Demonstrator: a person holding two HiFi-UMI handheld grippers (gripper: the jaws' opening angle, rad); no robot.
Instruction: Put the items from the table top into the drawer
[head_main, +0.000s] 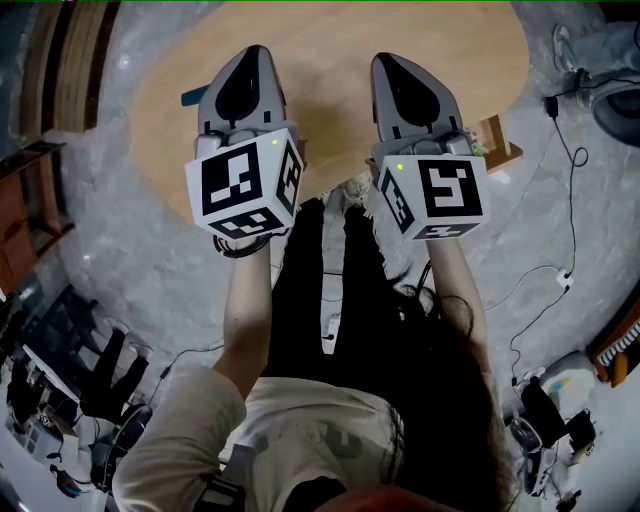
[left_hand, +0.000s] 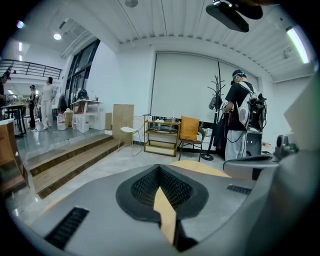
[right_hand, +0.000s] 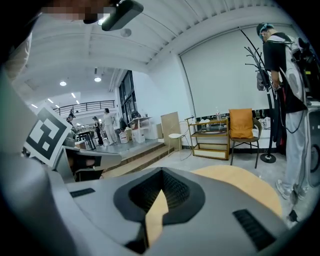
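In the head view, both grippers are held side by side over an oval wooden table (head_main: 330, 60). My left gripper (head_main: 256, 55) points away from me, jaws shut, nothing between them. My right gripper (head_main: 386, 62) is beside it, also shut and empty. A small teal thing (head_main: 192, 97) pokes out from behind the left gripper at the table's left part. A wooden box-like part (head_main: 497, 140), possibly the drawer, sticks out below the table's right edge. In the left gripper view the gripper (left_hand: 160, 175) shows closed jaws with the table (left_hand: 200, 167) beyond; the right gripper (right_hand: 161, 177) looks the same.
A person in black with a backpack (left_hand: 239, 120) stands by a coat rack past the table. A chair with an orange cushion (left_hand: 189, 131), a low shelf (left_hand: 161, 134) and wooden steps (left_hand: 65, 160) lie farther off. Cables (head_main: 570, 150) trail over the grey floor on the right.
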